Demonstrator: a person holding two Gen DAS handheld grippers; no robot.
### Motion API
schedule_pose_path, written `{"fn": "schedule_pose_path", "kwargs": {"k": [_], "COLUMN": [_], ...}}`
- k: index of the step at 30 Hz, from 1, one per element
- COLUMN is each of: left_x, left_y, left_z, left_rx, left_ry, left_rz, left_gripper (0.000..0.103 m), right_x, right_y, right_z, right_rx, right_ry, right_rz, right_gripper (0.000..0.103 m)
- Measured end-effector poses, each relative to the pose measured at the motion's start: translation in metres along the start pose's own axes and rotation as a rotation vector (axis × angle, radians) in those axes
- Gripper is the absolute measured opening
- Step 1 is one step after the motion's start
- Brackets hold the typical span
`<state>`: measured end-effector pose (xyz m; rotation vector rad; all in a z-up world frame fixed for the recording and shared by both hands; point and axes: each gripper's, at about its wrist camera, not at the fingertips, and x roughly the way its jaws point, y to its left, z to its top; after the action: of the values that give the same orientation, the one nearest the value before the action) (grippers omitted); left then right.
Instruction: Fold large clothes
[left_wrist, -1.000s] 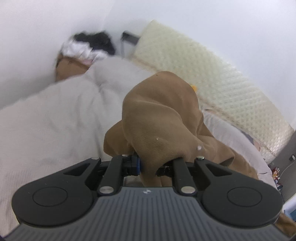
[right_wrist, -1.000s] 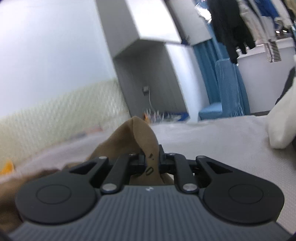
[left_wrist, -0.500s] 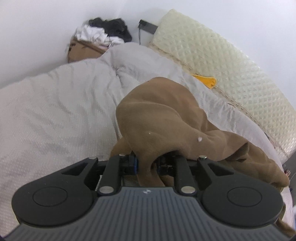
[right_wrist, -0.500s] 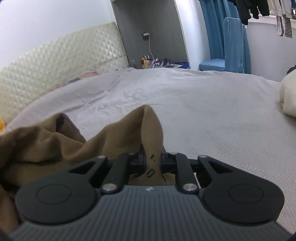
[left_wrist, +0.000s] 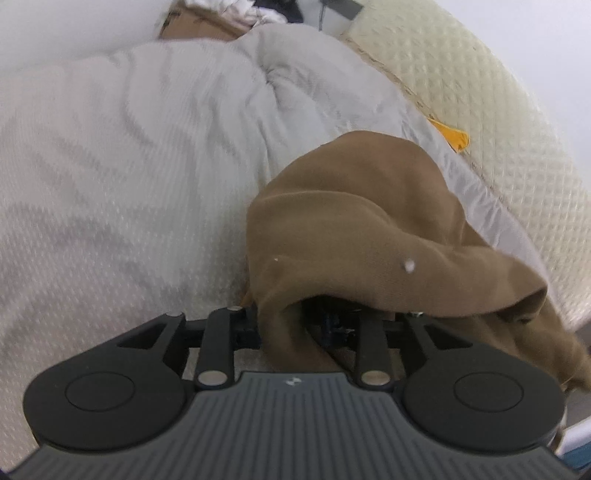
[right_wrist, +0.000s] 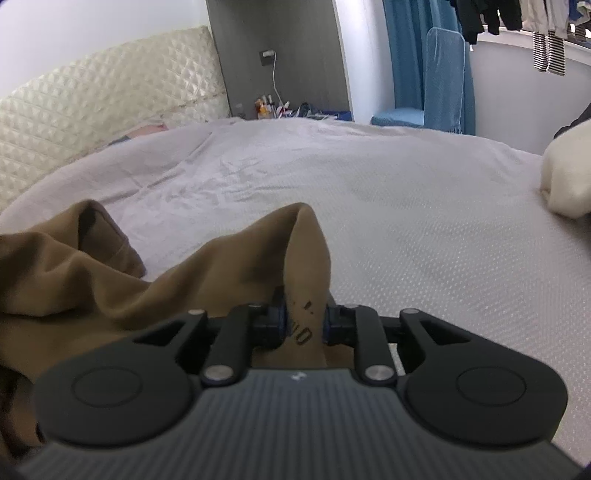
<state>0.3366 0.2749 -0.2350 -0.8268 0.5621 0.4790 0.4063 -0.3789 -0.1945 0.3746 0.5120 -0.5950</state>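
Where the left wrist camera looked along its fingers, the left gripper (left_wrist: 295, 325) was largely buried under the brown garment (left_wrist: 369, 221), which draped over the fingertips and hung down between them. A fold of cloth passed through the gap, yet the pads were hidden, so whether the jaws were clenched on it could not be told. The garment lay heaped on the pale grey bedspread (left_wrist: 129, 166), rising in a hump just ahead of the gripper and trailing off to the right. Beyond it ran the cream quilted headboard (left_wrist: 498, 110), with a small yellow item (left_wrist: 452, 136) at its foot. A cardboard box (left_wrist: 195, 31) with clothes piled on it stood in the far corner.

In the right wrist view, the right gripper (right_wrist: 303, 325) was clamped on a peaked fold of the same brown garment (right_wrist: 110, 288), dark printed marks showing on the pinched cloth between the pads. The rest of the garment spread to the left across the bedspread (right_wrist: 369, 203). A cream bundle (right_wrist: 569, 177) lay at the right edge, well apart. A blue curtain (right_wrist: 424, 55) and a blue chair (right_wrist: 436, 96) stood beyond the bed.
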Motion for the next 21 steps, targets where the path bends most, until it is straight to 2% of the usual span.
{"fn": "schedule_pose_path", "kwargs": {"k": [2,4,5,7,8,12,17,19,21], "left_x": [-0.006,-0.015,-0.019,-0.029,-0.034,-0.067,-0.111,-0.126,-0.132], "left_y": [0.004,0.007,0.009,0.014,0.015,0.014,0.001,-0.005,-0.013], "left_z": [0.002,0.003,0.004,0.005,0.004,-0.002,-0.011,-0.017,-0.024], "left_rx": [-0.018,-0.037,-0.055,-0.083,-0.088,-0.08,-0.002,0.037,0.071], "left_ry": [0.004,0.015,0.022,0.037,0.044,0.017,-0.071,-0.102,-0.102], "left_rz": [-0.03,-0.023,-0.036,-0.082,-0.099,-0.161,-0.204,-0.239,-0.286], "left_gripper": [0.041,0.066,0.072,0.083,0.085,0.094,0.094,0.094,0.094], "right_x": [-0.006,-0.013,-0.017,-0.026,-0.032,-0.056,-0.081,-0.09,-0.096], "right_y": [-0.001,-0.002,-0.004,-0.008,-0.011,-0.018,-0.013,-0.006,0.002], "right_z": [0.002,0.004,0.006,0.009,0.01,0.012,0.01,0.006,0.001], "right_rx": [0.003,0.008,0.01,0.028,0.042,0.058,0.01,-0.017,-0.057], "right_ry": [-0.012,-0.023,-0.029,-0.05,-0.068,-0.126,-0.186,-0.204,-0.188], "right_rz": [0.004,0.01,0.013,0.038,0.05,0.092,0.164,0.231,0.334], "right_gripper": [0.028,0.037,0.042,0.078,0.085,0.087,0.087,0.087,0.087]}}
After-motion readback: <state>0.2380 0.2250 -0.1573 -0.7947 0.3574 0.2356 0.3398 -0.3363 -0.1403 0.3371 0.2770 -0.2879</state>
